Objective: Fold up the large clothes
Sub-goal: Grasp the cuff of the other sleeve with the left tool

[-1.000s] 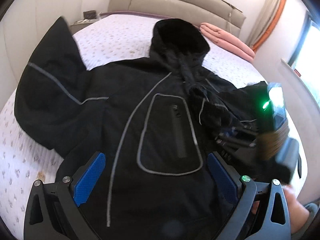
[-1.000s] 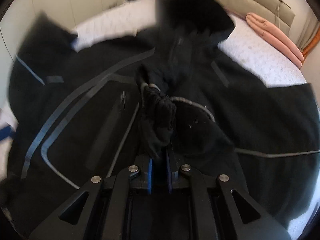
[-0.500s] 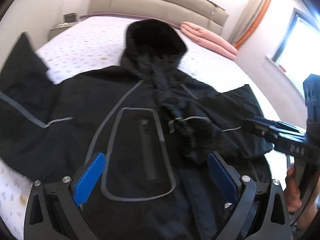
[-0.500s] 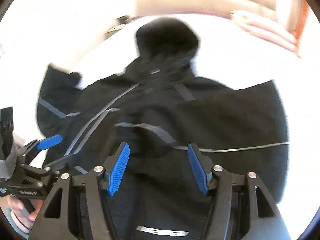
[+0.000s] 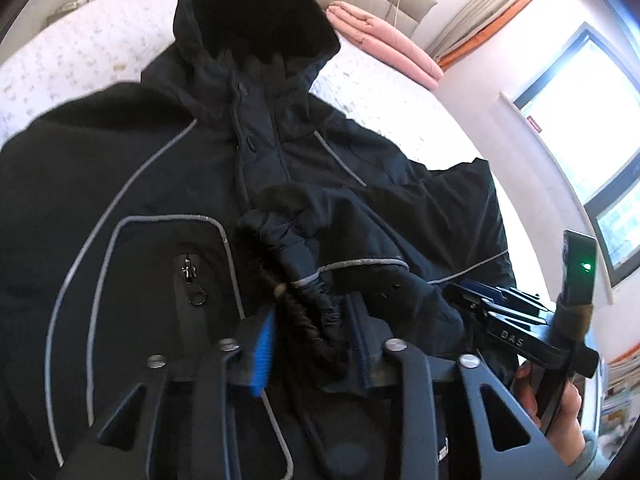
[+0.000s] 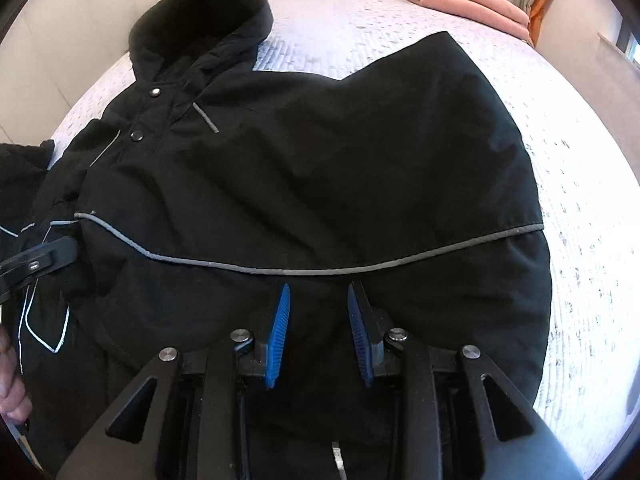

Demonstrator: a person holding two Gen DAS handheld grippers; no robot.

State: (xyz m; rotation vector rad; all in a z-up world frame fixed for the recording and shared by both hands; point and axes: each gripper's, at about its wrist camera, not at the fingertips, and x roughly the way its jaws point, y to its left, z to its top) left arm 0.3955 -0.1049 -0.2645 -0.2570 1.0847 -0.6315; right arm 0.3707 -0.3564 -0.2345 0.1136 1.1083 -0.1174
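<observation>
Sleeve-folding is the step in hand: the jacket (image 6: 320,168) lies face up on the bed (image 6: 560,120), left gripper (image 5: 316,344) clamped on the cuff (image 5: 304,280) at the chest, right gripper (image 6: 320,332) half open over the folded sleeve, needing a grip next.

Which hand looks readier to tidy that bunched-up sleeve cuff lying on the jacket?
Left. The left gripper already straddles the sleeve cuff; the right gripper hovers open over the jacket.

My left gripper (image 5: 312,344): black frame, blue pads, silver screws; right gripper (image 6: 320,332) identical; bare hand (image 5: 560,416) at four o'clock.
</observation>
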